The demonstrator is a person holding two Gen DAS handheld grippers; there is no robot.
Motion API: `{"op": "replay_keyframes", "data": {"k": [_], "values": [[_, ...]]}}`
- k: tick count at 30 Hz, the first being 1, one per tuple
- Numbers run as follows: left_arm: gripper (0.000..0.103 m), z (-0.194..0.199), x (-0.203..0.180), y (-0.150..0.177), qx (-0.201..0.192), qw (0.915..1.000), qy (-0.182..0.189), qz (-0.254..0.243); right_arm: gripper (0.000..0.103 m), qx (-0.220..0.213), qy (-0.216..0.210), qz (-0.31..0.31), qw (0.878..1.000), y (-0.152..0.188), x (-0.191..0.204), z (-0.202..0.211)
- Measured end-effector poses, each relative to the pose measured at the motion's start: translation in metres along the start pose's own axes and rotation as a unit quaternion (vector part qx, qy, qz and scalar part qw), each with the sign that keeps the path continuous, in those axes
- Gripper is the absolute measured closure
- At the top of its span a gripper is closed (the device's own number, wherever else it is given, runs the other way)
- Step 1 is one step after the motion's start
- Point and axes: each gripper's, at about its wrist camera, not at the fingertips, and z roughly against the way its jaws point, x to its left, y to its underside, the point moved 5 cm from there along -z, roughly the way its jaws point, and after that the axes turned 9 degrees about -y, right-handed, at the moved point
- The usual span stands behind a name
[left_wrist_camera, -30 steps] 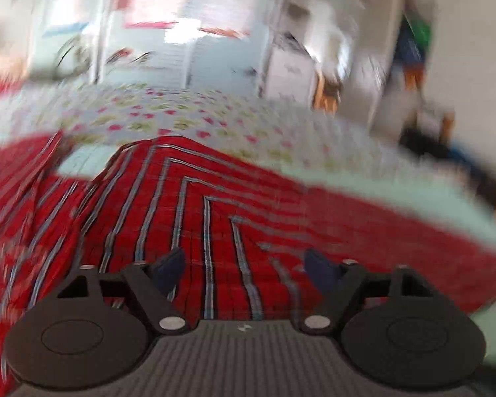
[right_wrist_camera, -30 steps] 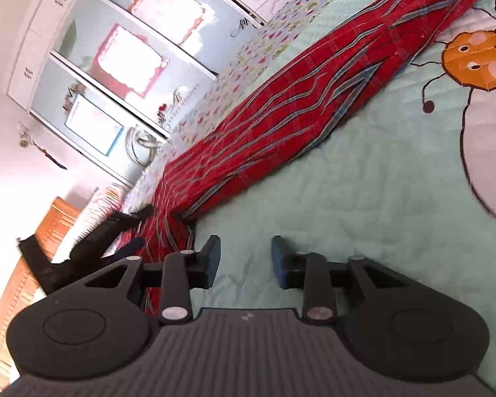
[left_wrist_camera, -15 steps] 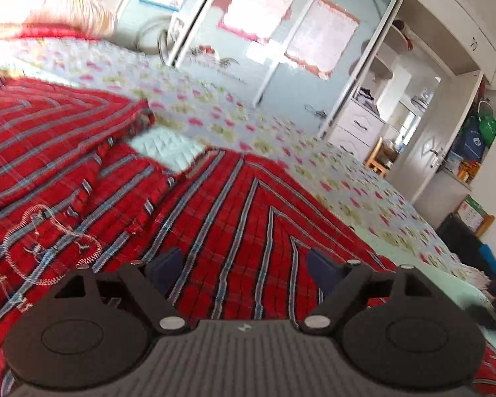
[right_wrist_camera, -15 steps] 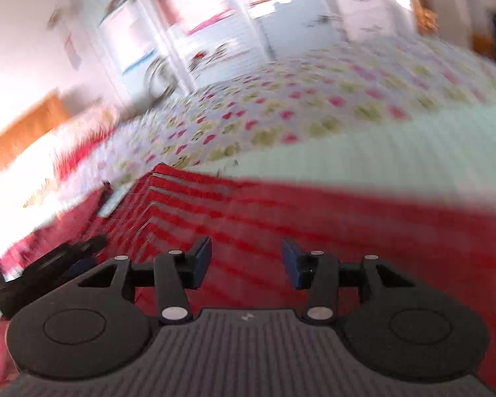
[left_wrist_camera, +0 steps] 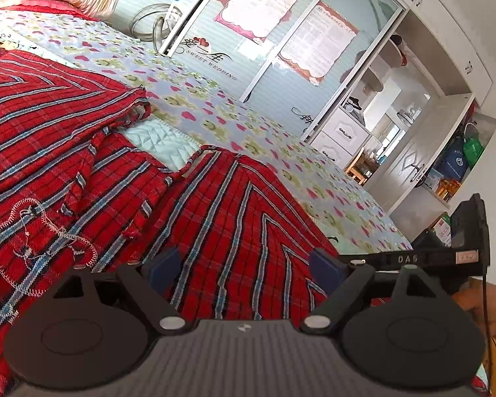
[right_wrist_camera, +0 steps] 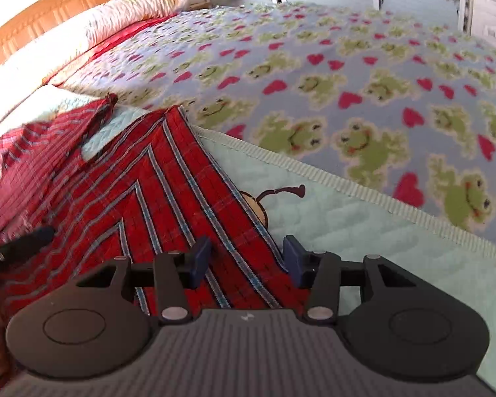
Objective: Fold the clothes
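The right gripper has swung over the red plaid garment — jaws just spread, pinching nothing. The left gripper gapes wide, empty.

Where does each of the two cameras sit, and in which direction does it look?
Left wrist: sits on the left claw, looks along its open fingers over the red garment toward the wardrobe; the right claw's bar and a hand show at the right edge.
Right wrist: sits on the right claw, looks down over the garment's edge and the frog blanket; the left claw's tip shows at left.
Shared: the garment, the frog blanket, the pillow.
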Motion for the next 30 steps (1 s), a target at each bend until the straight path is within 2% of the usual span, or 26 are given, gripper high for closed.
{"op": "replay_keyframes", "data": {"k": [1,2,7,10,12,14,15,17,21,25,26,27,29,30], "values": [[0.015,0.000,0.000,0.000,0.000,1.0000,0.000,0.000,0.056,0.004,-0.003,-0.011,1.000,-0.001,-0.002,0.001],[0.014,0.000,0.000,0.000,0.001,1.0000,0.001,0.001,0.063,0.009,-0.002,-0.016,1.000,-0.002,-0.003,0.001],[0.013,-0.001,0.002,-0.001,0.002,0.9999,0.007,0.007,0.063,0.008,-0.009,-0.038,0.999,-0.009,-0.008,0.005],[0.013,-0.001,0.003,-0.001,0.003,0.9999,0.012,0.011,0.060,0.018,-0.008,-0.024,1.000,-0.009,-0.009,-0.002],[0.013,-0.001,0.004,-0.001,0.004,0.9998,0.014,0.015,0.038,0.029,-0.027,0.002,0.999,-0.005,-0.003,-0.006],[0.012,0.000,0.004,-0.001,0.004,0.9998,0.015,0.015,0.038,0.043,-0.035,0.035,0.998,-0.002,0.002,-0.009],[0.012,-0.001,0.004,-0.001,0.004,0.9998,0.015,0.015,0.039,0.045,-0.033,0.031,0.998,-0.003,0.001,-0.009],[0.012,-0.001,0.004,-0.001,0.004,0.9997,0.016,0.016,0.046,0.046,-0.033,0.016,0.998,-0.005,-0.002,-0.009],[0.012,-0.001,0.004,-0.001,0.004,0.9997,0.018,0.018,0.054,0.024,-0.060,-0.074,0.995,-0.012,-0.025,0.001],[0.011,-0.001,0.005,-0.002,0.004,0.9996,0.019,0.020,0.060,0.044,-0.047,-0.034,0.997,-0.012,-0.020,-0.005],[0.011,-0.001,0.005,-0.002,0.004,0.9996,0.019,0.020,0.066,0.049,-0.039,-0.025,0.998,-0.012,-0.018,-0.006],[0.011,-0.001,0.005,-0.002,0.004,0.9996,0.019,0.020,0.083,0.053,-0.026,-0.013,0.998,-0.012,-0.017,-0.006],[0.011,-0.001,0.005,-0.002,0.004,0.9996,0.019,0.020,0.103,0.056,-0.009,-0.006,0.998,-0.012,-0.014,-0.005],[0.011,-0.001,0.005,-0.002,0.004,0.9996,0.019,0.020,0.103,0.056,-0.001,0.000,0.998,-0.012,-0.011,-0.005]]}}
